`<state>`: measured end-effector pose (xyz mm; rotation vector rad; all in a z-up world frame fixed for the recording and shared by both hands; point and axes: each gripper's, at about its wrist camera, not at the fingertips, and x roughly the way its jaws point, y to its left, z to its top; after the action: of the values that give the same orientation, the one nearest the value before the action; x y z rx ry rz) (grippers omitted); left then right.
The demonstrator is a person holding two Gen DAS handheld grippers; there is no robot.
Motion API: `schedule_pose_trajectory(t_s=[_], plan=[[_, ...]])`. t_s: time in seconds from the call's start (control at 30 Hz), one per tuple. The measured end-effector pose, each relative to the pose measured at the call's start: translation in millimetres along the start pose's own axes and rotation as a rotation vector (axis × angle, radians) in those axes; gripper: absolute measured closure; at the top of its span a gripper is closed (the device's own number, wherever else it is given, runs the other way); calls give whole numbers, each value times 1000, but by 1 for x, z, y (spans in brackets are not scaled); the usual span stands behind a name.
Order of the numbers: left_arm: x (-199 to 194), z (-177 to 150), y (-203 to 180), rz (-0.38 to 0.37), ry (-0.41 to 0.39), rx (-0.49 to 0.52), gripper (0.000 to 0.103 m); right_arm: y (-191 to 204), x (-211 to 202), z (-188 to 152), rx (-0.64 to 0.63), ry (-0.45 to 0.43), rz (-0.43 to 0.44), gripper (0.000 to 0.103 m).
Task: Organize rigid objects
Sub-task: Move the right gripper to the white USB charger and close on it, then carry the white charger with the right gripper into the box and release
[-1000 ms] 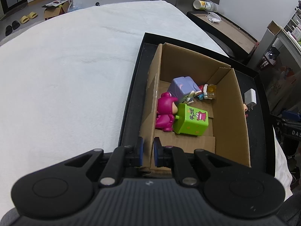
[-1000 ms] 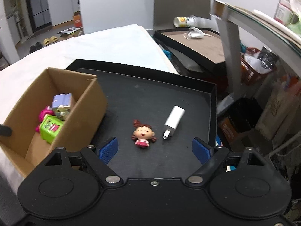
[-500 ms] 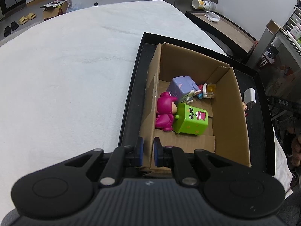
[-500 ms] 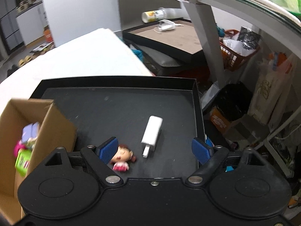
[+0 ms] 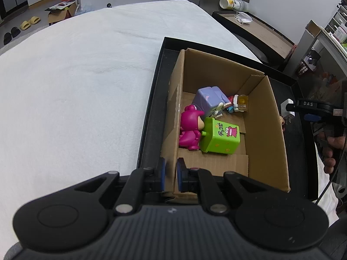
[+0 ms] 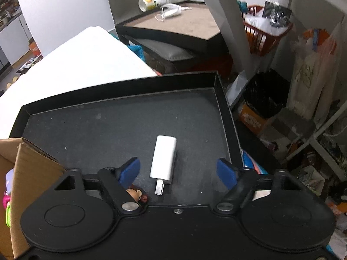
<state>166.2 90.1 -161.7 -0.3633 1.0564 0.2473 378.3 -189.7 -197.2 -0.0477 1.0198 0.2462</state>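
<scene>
At six o'clock in the left wrist view, my left gripper (image 5: 170, 176) is clenched on the cardboard box (image 5: 263, 134) wall, toys inside. At centre in the right view, my right gripper (image 6: 179, 171) – jaws just closing, nothing pinched – straddles the white charger (image 6: 163, 159); the doll (image 6: 136, 194) at seven o'clock could get clipped by my left pad.

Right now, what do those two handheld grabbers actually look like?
Both look alike: the left gripper and the right gripper have matte black bodies with round discs, silver pivot screws and blue pads on the fingertips. From the left camera, white letters "DAS" show on the right one, and a thin cable hangs by the hand.
</scene>
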Motion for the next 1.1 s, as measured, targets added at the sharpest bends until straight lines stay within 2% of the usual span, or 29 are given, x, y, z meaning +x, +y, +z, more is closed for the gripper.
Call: schedule_pose_trajectory(t_s=[0.03, 0.1, 0.23, 0.4, 0.67, 1.1], plan=[[0, 0, 0, 1, 1, 0, 93, 0, 2, -1, 1, 16, 15, 59], [0, 0, 0, 2, 2, 0, 93, -1, 4, -3, 5, 57, 52, 82], [0, -1, 0, 3, 1, -2, 93, 6, -5, -10, -56, 61, 35, 83], [0, -1, 0, 2, 0, -1, 93, 5, -20, -15, -64, 76, 30, 83], [-2, -1, 0, 5, -5, -4, 93, -1, -42, -17, -68, 71, 61, 83], [-3, -2, 0, 8, -12, -15, 93, 12, -83, -14, -67, 25, 114, 83]])
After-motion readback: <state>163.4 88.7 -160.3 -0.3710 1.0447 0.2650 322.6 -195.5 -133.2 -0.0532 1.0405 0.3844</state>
